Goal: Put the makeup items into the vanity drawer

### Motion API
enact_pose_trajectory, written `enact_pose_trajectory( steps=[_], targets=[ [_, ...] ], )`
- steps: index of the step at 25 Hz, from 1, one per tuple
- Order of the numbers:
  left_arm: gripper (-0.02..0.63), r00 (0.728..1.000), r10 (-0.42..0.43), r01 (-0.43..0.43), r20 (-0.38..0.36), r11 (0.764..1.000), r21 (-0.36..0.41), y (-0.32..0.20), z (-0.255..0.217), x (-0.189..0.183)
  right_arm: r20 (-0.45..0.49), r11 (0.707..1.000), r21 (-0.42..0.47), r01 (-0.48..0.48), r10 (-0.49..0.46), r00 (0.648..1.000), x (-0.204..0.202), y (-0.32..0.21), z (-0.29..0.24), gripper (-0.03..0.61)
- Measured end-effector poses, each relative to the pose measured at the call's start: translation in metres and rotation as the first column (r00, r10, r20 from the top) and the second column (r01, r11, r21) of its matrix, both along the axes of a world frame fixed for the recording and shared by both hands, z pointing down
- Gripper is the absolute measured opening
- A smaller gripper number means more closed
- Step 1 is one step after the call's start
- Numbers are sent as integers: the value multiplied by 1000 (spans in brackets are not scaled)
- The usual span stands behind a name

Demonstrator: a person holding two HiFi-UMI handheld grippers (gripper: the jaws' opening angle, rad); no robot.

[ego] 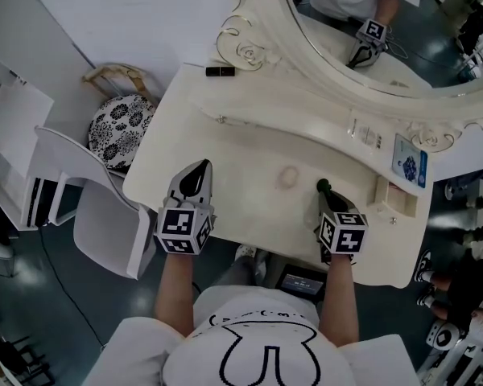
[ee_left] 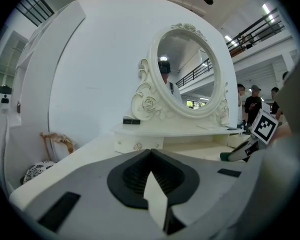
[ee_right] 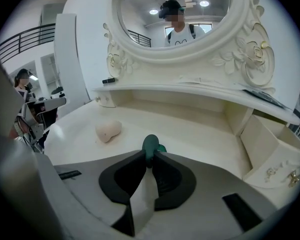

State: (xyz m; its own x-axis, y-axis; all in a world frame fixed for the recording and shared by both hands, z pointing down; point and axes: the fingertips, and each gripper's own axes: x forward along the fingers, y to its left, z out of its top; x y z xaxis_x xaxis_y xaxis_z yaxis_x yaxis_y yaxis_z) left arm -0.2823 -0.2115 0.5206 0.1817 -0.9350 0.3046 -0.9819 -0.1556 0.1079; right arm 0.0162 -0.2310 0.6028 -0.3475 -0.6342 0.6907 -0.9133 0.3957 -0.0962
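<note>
On the cream vanity top (ego: 225, 147), my right gripper (ego: 326, 193) (ee_right: 150, 158) is shut on a small dark green makeup item (ego: 323, 186) (ee_right: 151, 144), whose rounded end pokes out past the jaw tips. A beige makeup sponge (ego: 287, 176) (ee_right: 108, 130) lies on the top to its left. A black lipstick-like tube (ego: 220, 71) (ee_left: 131, 121) rests on the shelf by the mirror's left foot. The small drawer (ego: 393, 201) (ee_right: 272, 146) at the right end stands open. My left gripper (ego: 200, 170) (ee_left: 150, 153) hovers over the top's left part, shut with nothing in it.
The oval mirror (ego: 386, 47) with a carved frame stands at the back. A blue-printed card (ego: 409, 161) lies on the right shelf. A white chair (ego: 97, 207) and a patterned stool (ego: 121, 127) stand left of the vanity. Other people are in the room to the right.
</note>
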Motion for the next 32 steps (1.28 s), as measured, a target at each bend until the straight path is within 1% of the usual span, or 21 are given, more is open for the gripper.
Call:
enact_pose_trajectory(
  steps=[8, 18, 24, 32],
  targets=[
    [26, 999, 35, -35, -7, 999, 6, -3, -16, 2, 0, 1000, 16, -26, 26, 1000, 4, 6, -26, 48],
    [26, 998, 62, -61, -9, 996, 62, -8, -48, 6, 11, 991, 128, -45, 44, 999, 9, 1, -76, 49],
    [26, 999, 52, -51, -2, 995, 83, -8, -60, 10, 35, 981, 194, -19, 12, 999, 8, -4, -98, 51],
    [26, 1000, 30, -31, 7, 994, 103, -5, -73, 24, 43, 975, 222, 13, -24, 999, 20, -7, -112, 51]
  ],
)
